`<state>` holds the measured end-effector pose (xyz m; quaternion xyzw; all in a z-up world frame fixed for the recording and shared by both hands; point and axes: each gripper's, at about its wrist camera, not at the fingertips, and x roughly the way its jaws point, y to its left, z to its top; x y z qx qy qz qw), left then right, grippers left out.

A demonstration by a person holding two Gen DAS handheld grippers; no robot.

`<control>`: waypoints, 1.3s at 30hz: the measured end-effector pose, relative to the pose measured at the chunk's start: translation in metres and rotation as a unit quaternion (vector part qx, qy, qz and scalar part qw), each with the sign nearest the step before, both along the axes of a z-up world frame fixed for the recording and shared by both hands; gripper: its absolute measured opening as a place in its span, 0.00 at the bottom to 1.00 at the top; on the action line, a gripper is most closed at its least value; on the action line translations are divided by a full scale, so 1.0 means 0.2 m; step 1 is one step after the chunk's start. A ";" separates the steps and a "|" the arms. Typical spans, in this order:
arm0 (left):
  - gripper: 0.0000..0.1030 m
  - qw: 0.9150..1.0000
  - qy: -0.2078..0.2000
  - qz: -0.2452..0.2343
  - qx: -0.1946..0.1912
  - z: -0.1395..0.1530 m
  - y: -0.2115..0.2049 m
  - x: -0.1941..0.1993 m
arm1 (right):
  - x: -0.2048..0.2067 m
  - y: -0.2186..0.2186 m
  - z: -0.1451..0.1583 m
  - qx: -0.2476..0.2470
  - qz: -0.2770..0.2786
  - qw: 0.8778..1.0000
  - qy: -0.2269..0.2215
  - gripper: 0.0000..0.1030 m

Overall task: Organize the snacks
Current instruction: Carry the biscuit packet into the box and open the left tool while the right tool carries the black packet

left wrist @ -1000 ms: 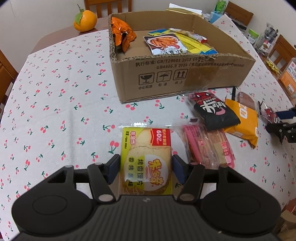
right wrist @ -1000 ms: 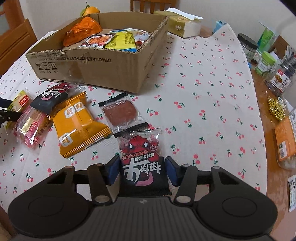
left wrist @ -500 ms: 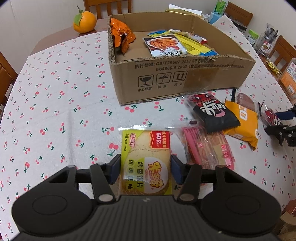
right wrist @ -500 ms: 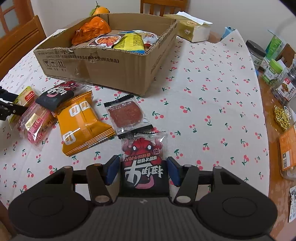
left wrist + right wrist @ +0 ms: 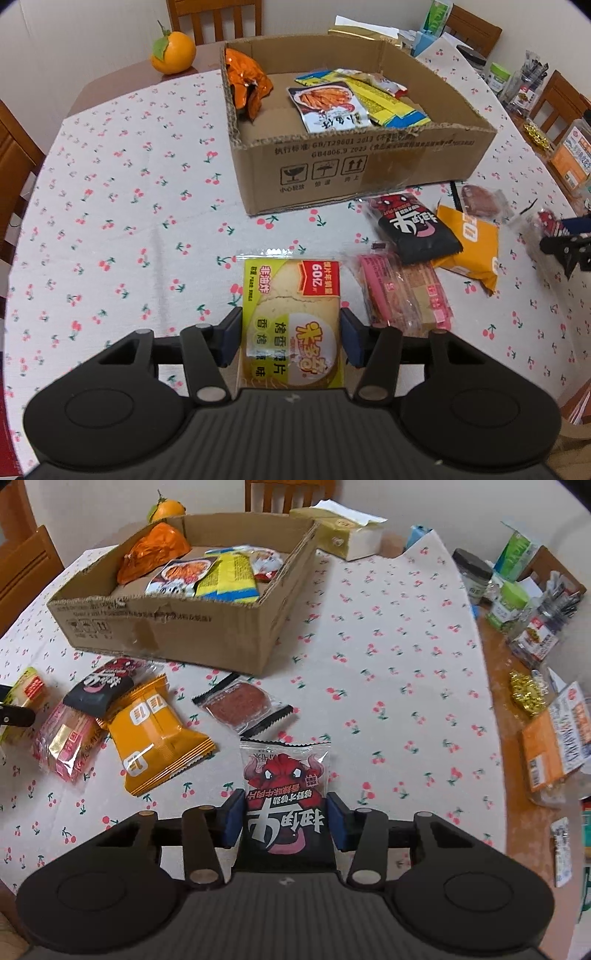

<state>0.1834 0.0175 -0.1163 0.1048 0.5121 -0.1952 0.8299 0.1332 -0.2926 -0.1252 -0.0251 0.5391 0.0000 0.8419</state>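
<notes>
My left gripper point(image 5: 291, 336) is shut on a yellow-green cracker packet point(image 5: 291, 317) and holds it above the tablecloth, short of the cardboard box point(image 5: 362, 166). My right gripper point(image 5: 284, 818) is shut on a black snack packet with a red bull face point(image 5: 284, 797), lifted off the table. The box point(image 5: 177, 624) holds an orange bag point(image 5: 155, 550) and several packets. On the cloth lie another black packet point(image 5: 413, 225), an orange packet point(image 5: 155, 734), a pink wafer packet point(image 5: 402, 295) and a clear packet with a brown slice point(image 5: 240, 705).
An orange fruit point(image 5: 173, 51) sits at the far table edge. A tissue box point(image 5: 343, 531) stands behind the cardboard box. Jars, bags and a gold ornament point(image 5: 524, 694) crowd the right edge. Wooden chairs point(image 5: 214, 18) surround the table.
Both grippers have risen with their packets and moved toward the box. The right gripper's black packet has lifted clear of the cloth.
</notes>
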 end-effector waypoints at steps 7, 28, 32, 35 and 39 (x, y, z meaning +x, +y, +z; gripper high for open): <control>0.52 1.000 -0.014 -0.004 -0.015 0.19 0.00 0.00 | 0.01 -0.02 0.18 0.017 -0.005 1.000 -0.025 0.50; 0.65 0.994 -0.101 -0.001 -0.051 0.35 -0.29 0.61 | 0.22 0.15 0.44 0.021 0.050 0.993 -0.103 0.50; 0.81 0.991 -0.122 0.006 -0.062 0.35 -0.26 0.59 | 0.26 0.17 0.43 0.017 0.055 0.993 -0.101 0.50; 0.81 0.990 -0.127 0.001 -0.058 0.36 -0.25 0.53 | 0.29 0.19 0.43 0.012 0.062 0.993 -0.099 0.50; 0.85 0.991 -0.121 0.009 -0.064 0.36 -0.19 0.41 | 0.34 0.21 0.44 0.007 0.070 0.992 -0.101 0.50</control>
